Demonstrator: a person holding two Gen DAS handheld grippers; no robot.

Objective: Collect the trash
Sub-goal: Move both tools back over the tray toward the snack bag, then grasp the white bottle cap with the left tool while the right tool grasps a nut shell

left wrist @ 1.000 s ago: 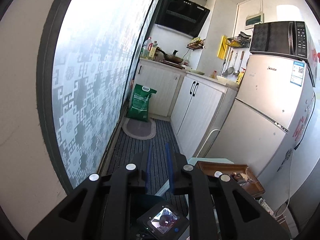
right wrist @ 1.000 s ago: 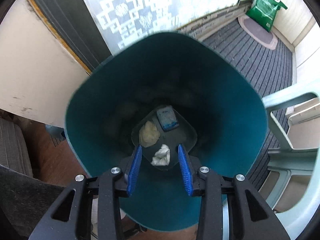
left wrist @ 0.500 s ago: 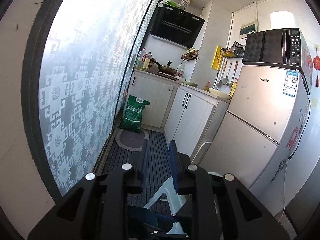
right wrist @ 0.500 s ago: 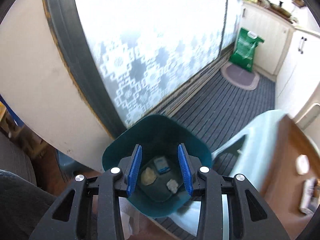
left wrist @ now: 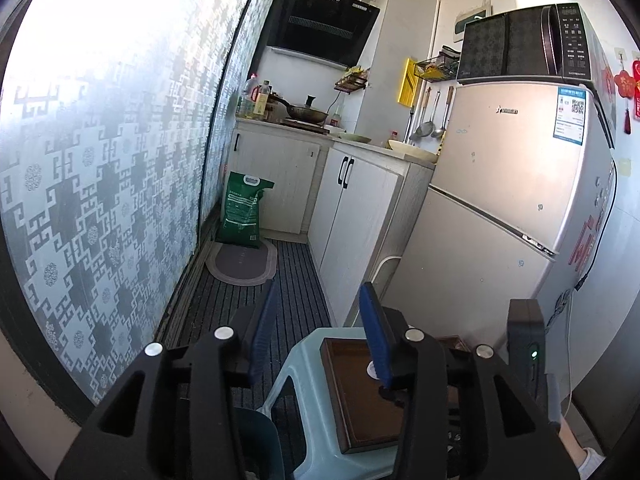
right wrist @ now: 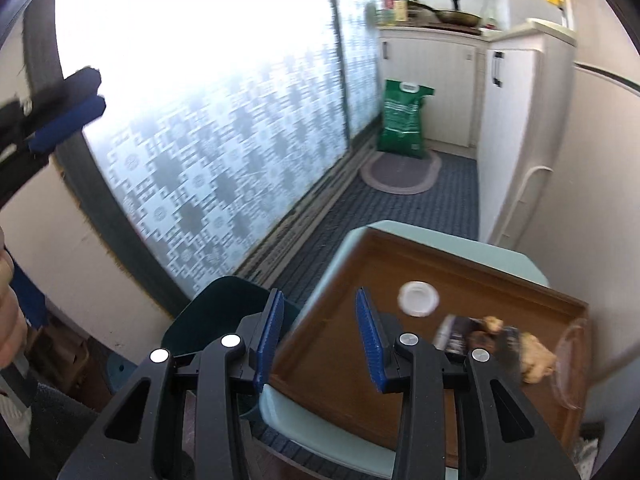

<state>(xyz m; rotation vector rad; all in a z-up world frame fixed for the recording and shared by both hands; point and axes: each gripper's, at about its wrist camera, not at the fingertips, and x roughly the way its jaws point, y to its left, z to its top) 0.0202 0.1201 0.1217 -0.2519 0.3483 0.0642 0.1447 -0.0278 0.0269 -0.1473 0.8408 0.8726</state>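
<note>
Along the left of both views runs a frosted patterned glass door [left wrist: 104, 168], with white kitchen cabinets [left wrist: 352, 200] at the far end and a pale refrigerator [left wrist: 508, 208] on the right carrying a black microwave [left wrist: 524, 44]. On the striped dark floor mat [left wrist: 296, 292] a green sack [left wrist: 242, 212] stands against the cabinets, just behind an oval grey rug [left wrist: 244, 262]. Nearer, a pale green plastic stool [right wrist: 400, 232] bears a brown wooden tray [right wrist: 352, 344], and a dark teal trash bin [right wrist: 218, 312] stands on the floor just beside the stool's left edge. Above the tray's near left part the right gripper [right wrist: 320, 336] hovers, its blue-padded fingers [right wrist: 368, 340] spread apart and holding nothing. The left gripper [left wrist: 320, 332] is held above the stool and the tray's near edge, its fingers [left wrist: 374, 336] likewise spread and empty; in the right wrist view it shows at the upper left edge. Trash lies on the tray: a white round lid [right wrist: 418, 298] near the middle, and further right a dark printed wrapper [right wrist: 460, 336] with crumpled tan scraps [right wrist: 534, 360] touching it, all blurred. A clear round plastic piece [right wrist: 572, 364] overlaps the tray's right rim.
</note>
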